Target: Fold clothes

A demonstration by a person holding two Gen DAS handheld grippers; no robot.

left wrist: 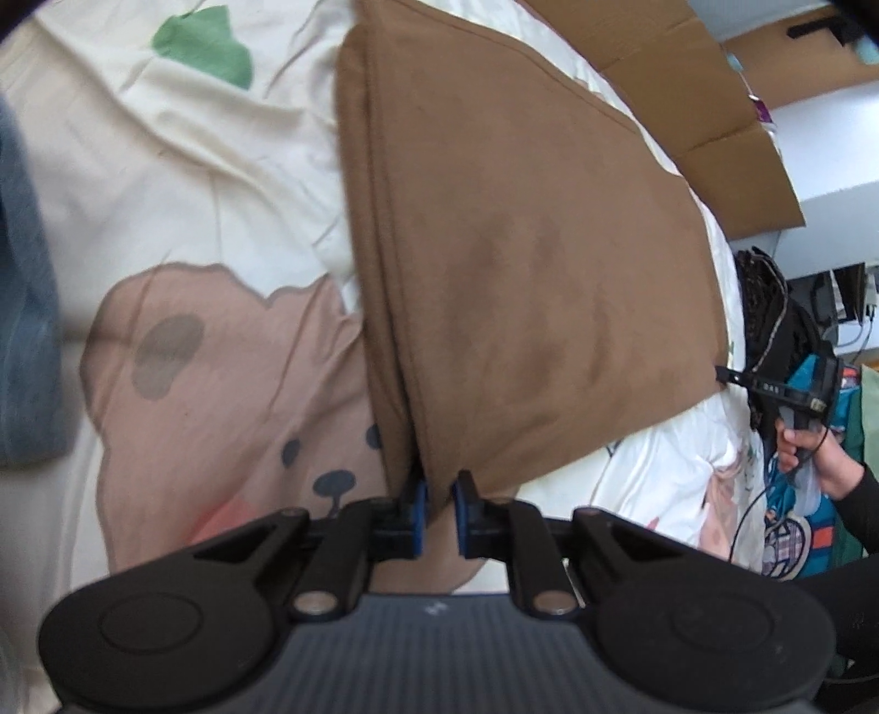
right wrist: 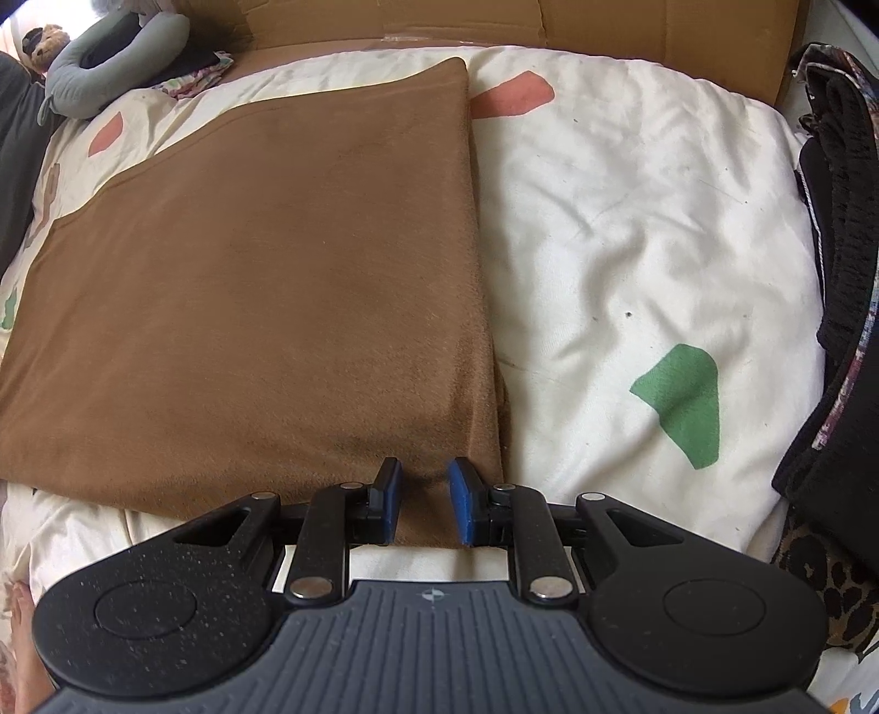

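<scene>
Left gripper (left wrist: 438, 502) pinches folded brown fleece garment's (left wrist: 527, 263) corner — pads tight on fabric. Right gripper (right wrist: 423, 502) clamps its near edge, fingers narrow w/ cloth between.

Bare cream duvet (right wrist: 632, 219) right of the folded brown garment (right wrist: 263, 274): open passage. Blocked beyond: dark clothes pile (right wrist: 840, 274) at the right edge, cardboard (right wrist: 395, 19) along the far side, grey neck pillow (right wrist: 110, 60) (far-left corner). Left wrist view: blue fabric (left wrist: 24, 307) bounds the free duvet.
</scene>
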